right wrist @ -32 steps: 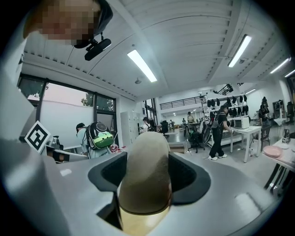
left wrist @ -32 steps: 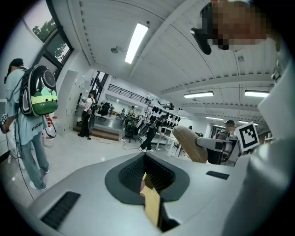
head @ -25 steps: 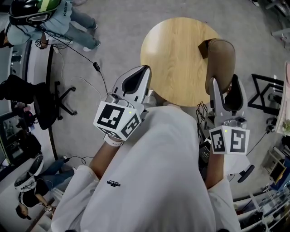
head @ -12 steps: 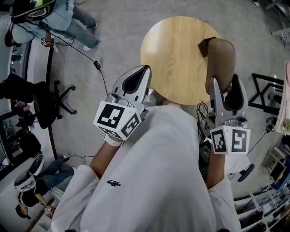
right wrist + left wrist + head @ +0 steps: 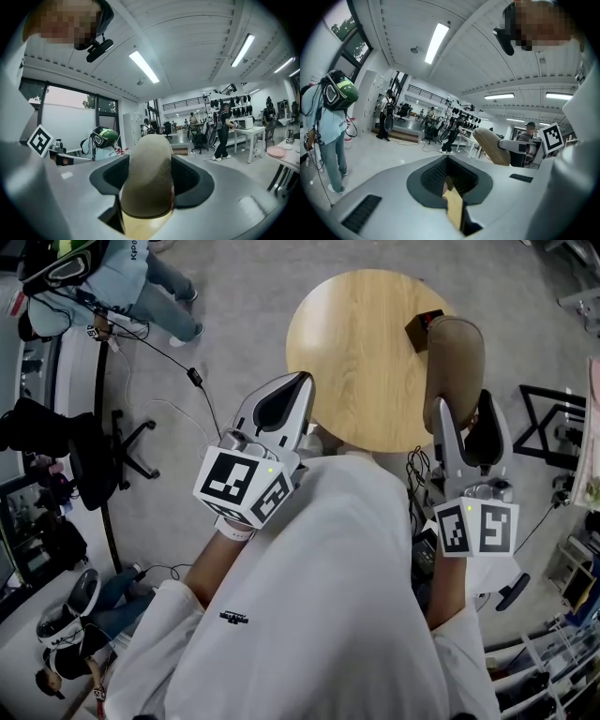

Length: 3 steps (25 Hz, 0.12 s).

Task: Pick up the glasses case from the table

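Glasses case (image 5: 456, 362) clenched in right claw (image 5: 461, 409), raised off table (image 5: 356, 352) — lower end hidden, left claw (image 5: 295, 390) closed, empty.

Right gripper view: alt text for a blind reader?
The right gripper is shut on a tan glasses case that fills the centre. Behind it: a white ceiling with strip lights and a workshop with people standing near a table.

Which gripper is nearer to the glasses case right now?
Right. The right gripper is clamped on the glasses case, holding it above the table; the left gripper is shut and empty, well to its left.
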Motion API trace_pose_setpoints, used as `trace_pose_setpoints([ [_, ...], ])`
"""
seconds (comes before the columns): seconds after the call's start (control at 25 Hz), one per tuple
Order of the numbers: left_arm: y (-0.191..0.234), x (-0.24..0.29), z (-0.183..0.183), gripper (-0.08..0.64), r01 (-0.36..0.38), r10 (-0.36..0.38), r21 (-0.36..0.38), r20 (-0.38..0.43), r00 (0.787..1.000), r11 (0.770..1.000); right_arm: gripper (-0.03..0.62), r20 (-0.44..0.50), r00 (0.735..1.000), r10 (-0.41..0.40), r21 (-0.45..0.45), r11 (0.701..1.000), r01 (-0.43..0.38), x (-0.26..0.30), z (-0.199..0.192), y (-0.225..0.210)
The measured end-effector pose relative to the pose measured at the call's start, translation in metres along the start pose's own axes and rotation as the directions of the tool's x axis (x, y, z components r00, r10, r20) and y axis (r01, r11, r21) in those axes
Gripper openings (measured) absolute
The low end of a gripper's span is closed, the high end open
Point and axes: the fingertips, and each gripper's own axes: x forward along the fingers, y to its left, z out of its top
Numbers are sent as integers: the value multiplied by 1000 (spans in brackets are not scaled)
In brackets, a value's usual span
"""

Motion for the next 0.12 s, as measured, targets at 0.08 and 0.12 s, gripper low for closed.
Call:
trace_pose_setpoints([
  [0.08, 0, 0, 0, 8, 2, -2, 2, -4, 1000, 1000, 295, -3, 1000, 0, 4, 1000, 0, 0, 0, 1],
  [0.12, 0, 1, 0, 8, 3, -3, 2, -5, 1000, 1000, 295, -4, 1000, 0, 5, 1000, 0, 1, 0, 1],
])
